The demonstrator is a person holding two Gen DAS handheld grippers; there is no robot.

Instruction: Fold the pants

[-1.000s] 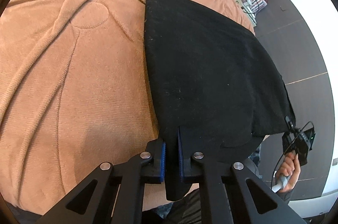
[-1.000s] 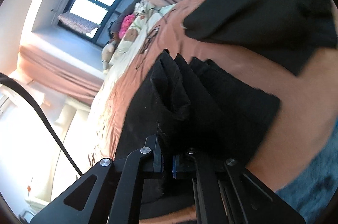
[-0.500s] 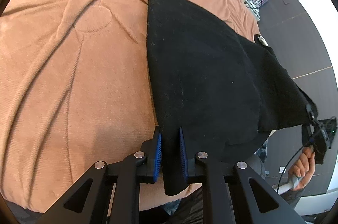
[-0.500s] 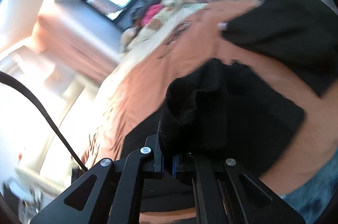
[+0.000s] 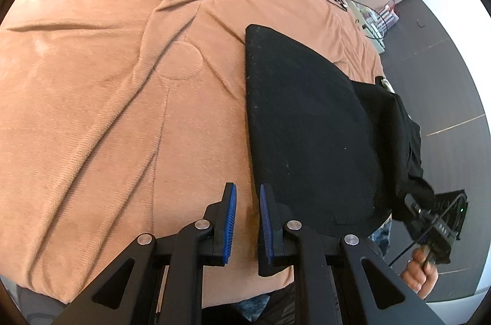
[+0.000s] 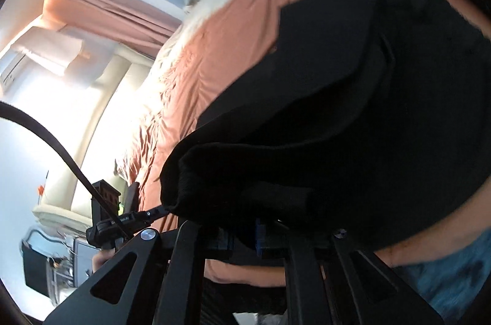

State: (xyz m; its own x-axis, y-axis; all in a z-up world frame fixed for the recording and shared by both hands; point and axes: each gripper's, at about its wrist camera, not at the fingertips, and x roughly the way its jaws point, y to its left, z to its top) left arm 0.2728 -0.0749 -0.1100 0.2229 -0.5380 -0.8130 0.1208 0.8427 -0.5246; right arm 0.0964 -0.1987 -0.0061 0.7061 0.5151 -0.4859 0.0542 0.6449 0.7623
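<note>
My left hand-held gripper [image 5: 248, 220] stands slightly parted with nothing between its blue pads [image 5: 230, 217]; only the bed [image 5: 122, 110] shows in the gap. The pants [image 5: 307, 122] lie flat on the bed just to its right, their straight left edge running away from me along the line this gripper points, the near corner tucked behind its right finger.

My right hand-held gripper [image 6: 242, 236] is carrying the other end of the pants [image 6: 353, 116]: a bunched black fold drapes over its fingers and fills the space ahead. Its jaws are opening, with cloth still lying between them; I judge the pads no longer press on it, though the dark fabric hides most of the gap.

The long axis of the pants runs forward from my left gripper, and the lifted fold hangs at its far right. I judge that the right hand, nearer that fold, must lay it leftward.
</note>
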